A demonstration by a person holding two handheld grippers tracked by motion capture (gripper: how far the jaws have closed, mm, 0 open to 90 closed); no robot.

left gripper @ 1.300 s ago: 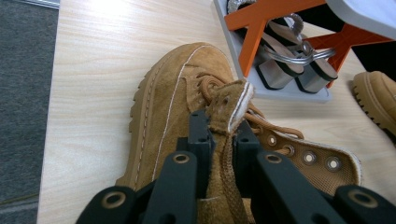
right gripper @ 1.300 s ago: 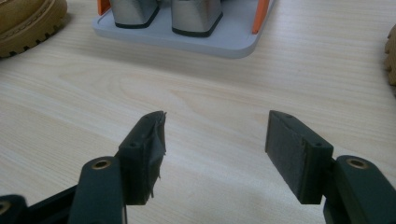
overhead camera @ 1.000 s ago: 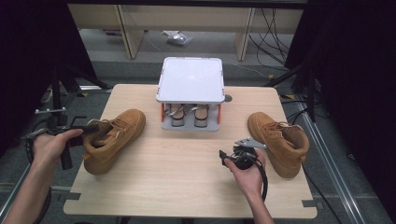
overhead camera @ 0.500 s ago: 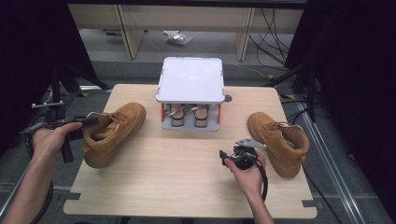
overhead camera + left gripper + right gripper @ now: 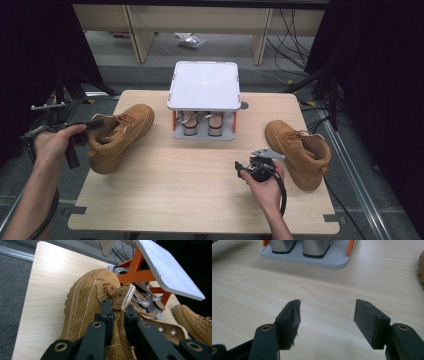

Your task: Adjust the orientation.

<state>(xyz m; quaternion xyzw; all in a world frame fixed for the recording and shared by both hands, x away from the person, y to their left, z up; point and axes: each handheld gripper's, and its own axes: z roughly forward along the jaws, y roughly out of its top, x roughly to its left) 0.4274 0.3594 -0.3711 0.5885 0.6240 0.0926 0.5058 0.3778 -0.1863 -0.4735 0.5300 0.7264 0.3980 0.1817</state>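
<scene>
You worked at a pale wooden worktop (image 5: 200, 200) with a light, even grain, its corners notched by small dark brackets and its surface bare between the things on it. It stood on grey carpeted floor (image 5: 150, 75), with black drapes closing in both sides and a metal rail (image 5: 357, 185) running along the right edge. Beyond the far edge were pale furniture legs (image 5: 260, 42), loose cables (image 5: 285, 30) and a small crumpled wrapper (image 5: 190, 41) on the floor.

At the middle of the far side stood a white stand (image 5: 204, 85) with orange posts and a flat white top, sheltering two metal-and-black pieces on its lower tray.

Your left gripper (image 5: 118, 315) had its fingers pinching the tongue of the left boot (image 5: 120, 135), a tan suede one; the left gripper view showed the pads pressed onto the tongue from both sides. That boot sat at the left edge of the worktop, tilted, its toe pointing towards the stand and its heel end raised towards your hand.

Your right gripper (image 5: 327, 315) rested low over the bare wood near the front right, its fingers spread wide with nothing between them, aimed at the stand's tray. The right boot (image 5: 300, 152) lay just beside that hand, flat on the worktop near the right edge, well apart from its mate.
</scene>
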